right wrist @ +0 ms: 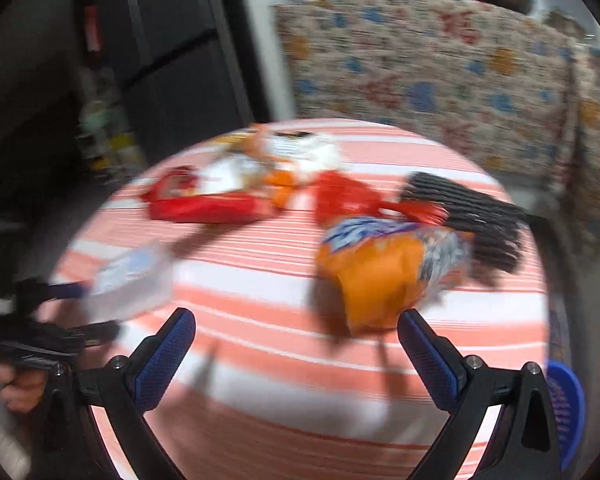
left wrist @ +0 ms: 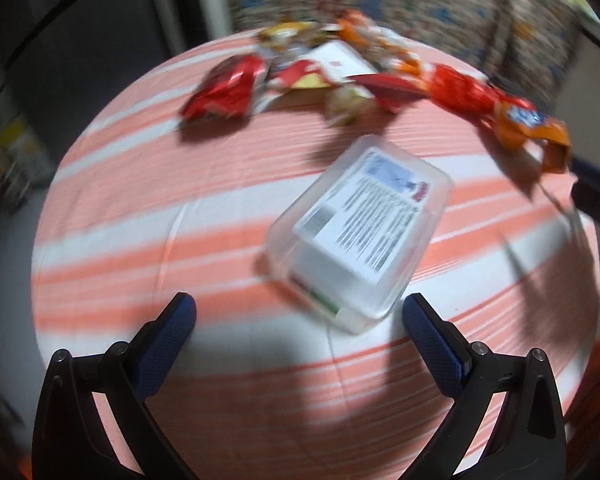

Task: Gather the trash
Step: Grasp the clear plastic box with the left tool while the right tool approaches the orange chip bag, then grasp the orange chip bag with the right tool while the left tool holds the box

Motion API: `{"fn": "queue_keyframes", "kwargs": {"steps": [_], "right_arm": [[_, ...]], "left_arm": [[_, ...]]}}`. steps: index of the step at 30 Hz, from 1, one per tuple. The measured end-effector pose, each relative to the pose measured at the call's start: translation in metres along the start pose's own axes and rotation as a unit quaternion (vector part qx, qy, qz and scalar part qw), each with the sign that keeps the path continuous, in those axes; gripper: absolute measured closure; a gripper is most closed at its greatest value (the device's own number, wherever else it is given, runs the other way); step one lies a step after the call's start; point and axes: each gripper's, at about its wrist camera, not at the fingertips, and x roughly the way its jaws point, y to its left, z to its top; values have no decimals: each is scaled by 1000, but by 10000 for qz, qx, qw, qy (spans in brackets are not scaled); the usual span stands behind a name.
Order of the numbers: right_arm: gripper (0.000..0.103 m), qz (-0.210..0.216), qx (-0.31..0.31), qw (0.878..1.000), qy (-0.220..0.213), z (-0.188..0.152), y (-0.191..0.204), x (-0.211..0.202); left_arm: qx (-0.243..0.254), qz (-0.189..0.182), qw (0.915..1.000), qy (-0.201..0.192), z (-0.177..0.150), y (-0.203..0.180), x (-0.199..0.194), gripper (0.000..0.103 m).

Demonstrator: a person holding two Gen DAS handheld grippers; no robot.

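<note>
Wrappers lie along the far side of a round table with an orange-and-white striped cloth (left wrist: 140, 240). A red foil bag (left wrist: 226, 88) is at the far left, an orange snack bag (left wrist: 528, 124) at the right. A clear plastic box (left wrist: 360, 232) with a printed label lies just ahead of my left gripper (left wrist: 298, 314), which is open and holds nothing. In the right wrist view the orange snack bag (right wrist: 384, 272) sits just beyond my open right gripper (right wrist: 296, 326), near its right fingertip (right wrist: 414, 330). The clear box (right wrist: 128, 280) is at the left there.
A black ridged tray (right wrist: 468, 216) lies behind the orange bag. A chair with a floral cover (right wrist: 440, 72) stands past the table. A blue basket (right wrist: 564, 408) sits low at the right. Dark cabinets (right wrist: 172, 60) fill the left. Both views are blurred.
</note>
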Motion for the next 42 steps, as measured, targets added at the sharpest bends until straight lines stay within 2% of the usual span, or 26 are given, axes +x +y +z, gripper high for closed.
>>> {"fn": "queue_keyframes", "kwargs": {"steps": [3, 6, 9, 11, 13, 15, 18, 23, 26, 28, 30, 32, 34, 37, 39, 40, 42], "right_arm": [[0, -221, -23, 9998, -7, -7, -3, -13], [0, -826, -233, 9960, 244, -17, -8, -12], [0, -881, -166, 9956, 290, -20, -12, -14], [0, -813, -153, 9963, 211, -15, -12, -18], [0, -977, -304, 9947, 138, -4, -11, -18], [0, -1092, -247, 9934, 242, 4, -19, -12], [0, -972, 90, 9946, 362, 3, -34, -9], [0, -890, 50, 9956, 276, -3, -25, -11], [0, -1098, 17, 9937, 224, 0, -24, -6], [0, -901, 196, 9956, 192, 3, -31, -7], [0, -472, 369, 9981, 127, 5, -31, -11], [0, -23, 241, 9997, 93, 6, -18, -15], [3, 615, 19, 9980, 156, 5, 1, -18], [4, 1053, -256, 9938, 233, -1, 19, -20], [3, 1129, -332, 9928, 229, -4, 23, -21], [4, 986, -282, 9945, 225, -5, 22, -20], [4, 405, 172, 9987, 245, -11, 10, -20]], "left_arm": [[562, -165, 9982, -80, 13, 4, 6, 0], [664, -443, 9967, -157, 20, 6, 12, 1], [715, -723, 9945, -262, 20, -1, 12, 3], [865, -795, 9925, -340, 21, -9, 11, 12], [939, -855, 9911, -408, 20, -15, 9, 26], [878, -916, 9909, -446, 21, -16, 8, 33], [721, -912, 9921, -478, 21, -15, 8, 34], [543, -719, 9947, -498, 17, -19, 6, 34], [410, -727, 9953, -485, 14, -16, 4, 34], [327, -732, 9956, -484, 14, -14, 3, 34], [273, -726, 9958, -484, 14, -12, 3, 34], [212, -720, 9960, -485, 14, -9, 2, 34], [125, -709, 9962, -492, 15, -6, 1, 34], [-11, -728, 9961, -496, 16, 1, -1, 34], [-81, -704, 9963, -479, 15, 3, 0, 34], [-90, -698, 9964, -470, 15, 3, 0, 34], [-79, -669, 9966, -467, 14, 2, 0, 34]]}}
